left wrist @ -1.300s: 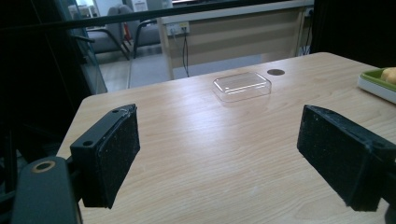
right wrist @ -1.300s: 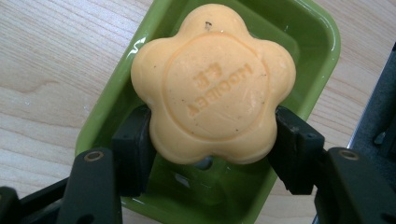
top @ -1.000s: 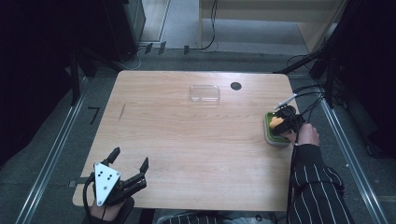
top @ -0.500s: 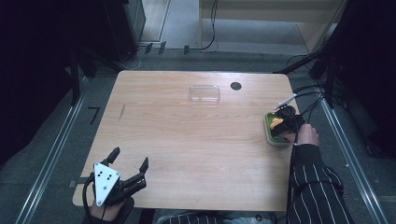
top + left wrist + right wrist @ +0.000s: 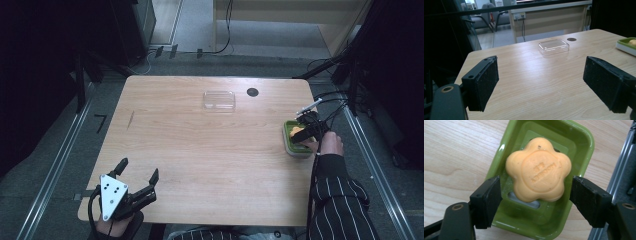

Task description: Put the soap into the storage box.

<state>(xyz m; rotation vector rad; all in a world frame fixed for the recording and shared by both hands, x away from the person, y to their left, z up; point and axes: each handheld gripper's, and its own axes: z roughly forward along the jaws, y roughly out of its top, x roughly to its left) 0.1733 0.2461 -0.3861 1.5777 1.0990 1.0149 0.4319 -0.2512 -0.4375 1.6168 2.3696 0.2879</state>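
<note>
**Soap sits between your right tongs, not gripped**

Your right tongs (image 5: 535, 195) hang over the green soap dish (image 5: 576, 137), and their jaws have just been opening. The orange soap (image 5: 539, 170) lies in the dish between the two pads, with a gap showing on each side, so nothing is held. Your left tongs (image 5: 139, 172) stand wide open and empty over the near left corner of the table (image 5: 200, 145).

The dish sits at the table's right edge, right beside a metal rail just outside your right jaw. Ahead of the left tongs the table stretches bare as far as a clear plastic lid (image 5: 554, 46) and a dark round hole (image 5: 571, 39) near the far edge.

The soap is a flower shape with rounded lobes, matte, with letters pressed into its top. The dish is glossy, with rounded corners. The table is pale wood grain.
</note>
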